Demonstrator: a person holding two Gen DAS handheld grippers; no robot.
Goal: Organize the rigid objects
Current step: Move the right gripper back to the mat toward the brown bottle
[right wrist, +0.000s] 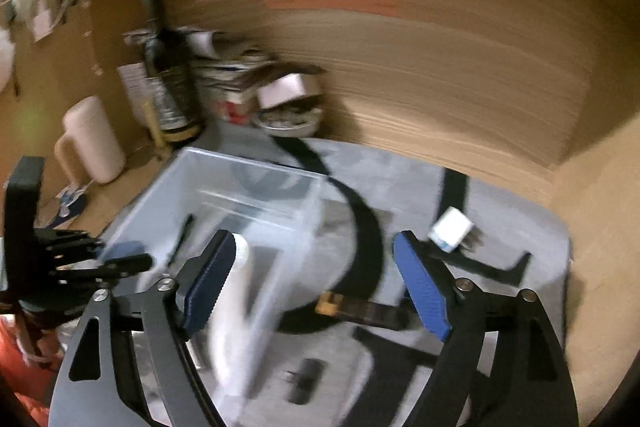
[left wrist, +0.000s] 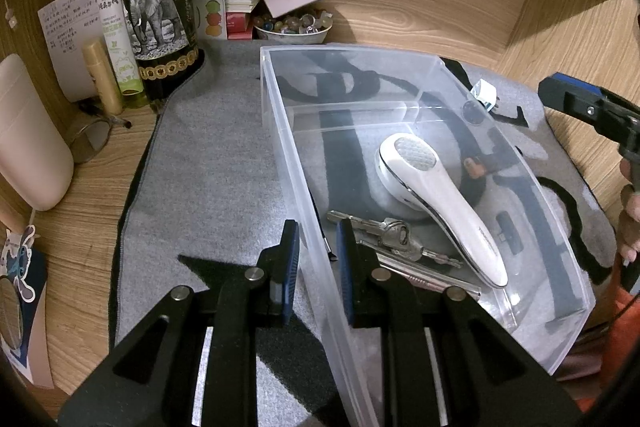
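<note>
Left wrist view: the left tool [left wrist: 318, 251] straddles the clear bin's [left wrist: 294, 163] wall, pads narrowly apart; a slip could tip out the keys [left wrist: 390, 237] and white handheld device [left wrist: 436, 195]. The elephant-label bottle's [left wrist: 158, 7] writing is unreadable.

Right wrist view: the right tool [right wrist: 316, 287] is wide apart, empty; blur risks misjudging the white adapter [right wrist: 450, 227].
</note>
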